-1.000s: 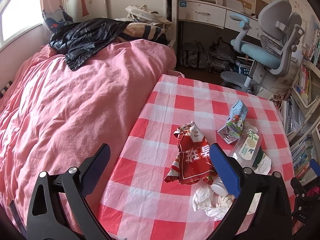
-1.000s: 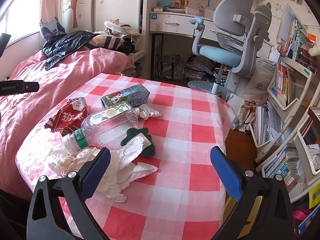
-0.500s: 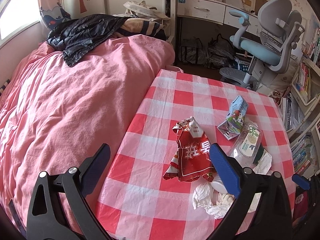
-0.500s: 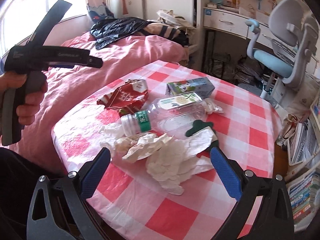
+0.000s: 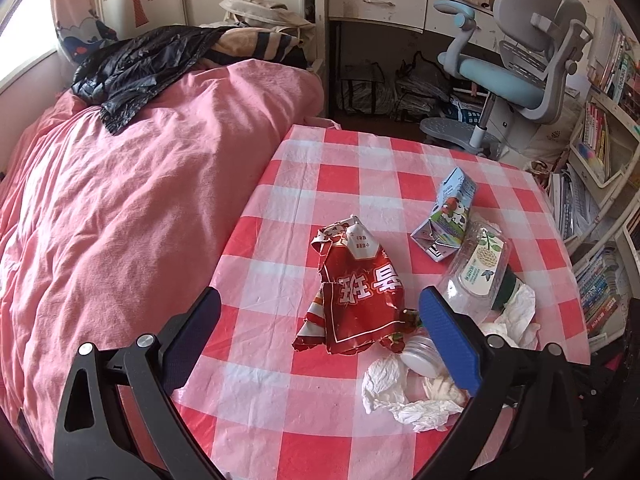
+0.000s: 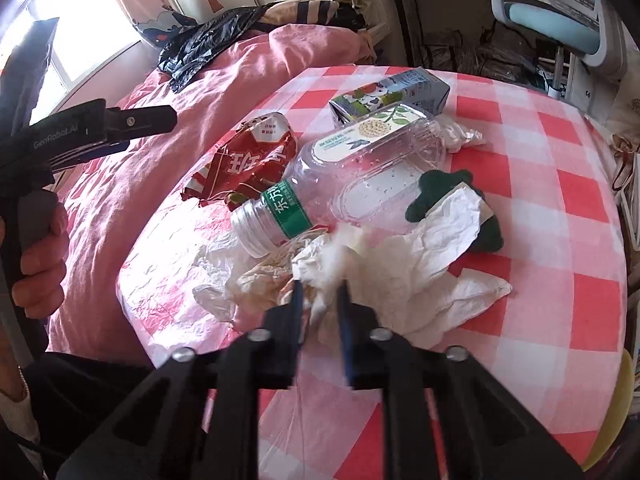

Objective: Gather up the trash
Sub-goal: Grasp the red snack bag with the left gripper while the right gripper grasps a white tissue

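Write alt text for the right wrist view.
The right hand-held gripper pinches crumpled white tissue paper on a red-and-white checked tablecloth, beside a clear plastic bottle, red snack wrapper and blue-grey milk carton.

The left tool is held with its two blue-padded fingers spread wide, nothing between them, angled down. In the right wrist view it shows at the left edge as a black handle gripped by the person's left hand. The right tool points down and forward, its fingers drawn close together, pinching crumpled white tissue at the tips.
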